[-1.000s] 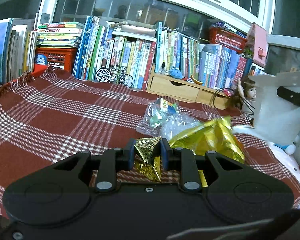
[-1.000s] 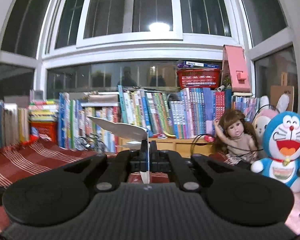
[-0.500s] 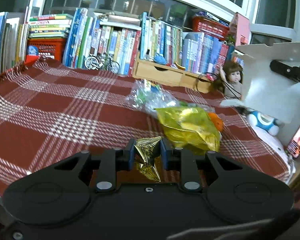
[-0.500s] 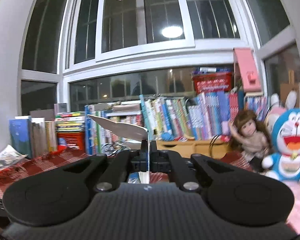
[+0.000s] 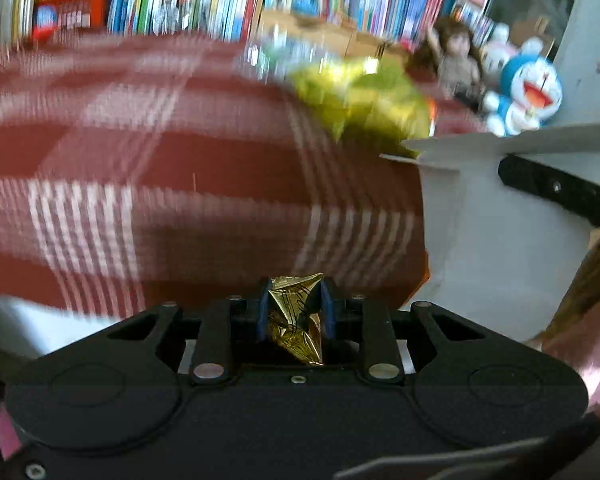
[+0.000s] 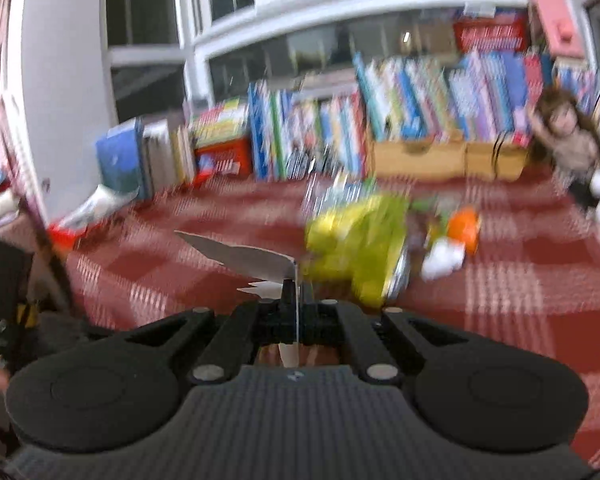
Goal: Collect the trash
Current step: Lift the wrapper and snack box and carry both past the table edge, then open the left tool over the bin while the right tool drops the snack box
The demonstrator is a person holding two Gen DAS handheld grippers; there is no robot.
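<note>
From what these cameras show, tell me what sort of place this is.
Most likely a room in a home, perhaps a child's bedroom or study. A long row of books lines the window side, a doll and a blue cat plush toy sit by it, and a red plaid blanket covers the surface.

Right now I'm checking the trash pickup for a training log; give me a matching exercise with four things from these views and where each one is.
Things:
1. crumpled gold foil wrapper
2. white paper box
3. yellow-green foil bag
4. blue cartoon cat plush

Places:
A. lying on the red plaid cloth
B. beside the brown-haired doll
C. pinched in the left gripper
D. rim pinched by the right gripper

Pairs: 1-C, 2-D, 3-A, 4-B
</note>
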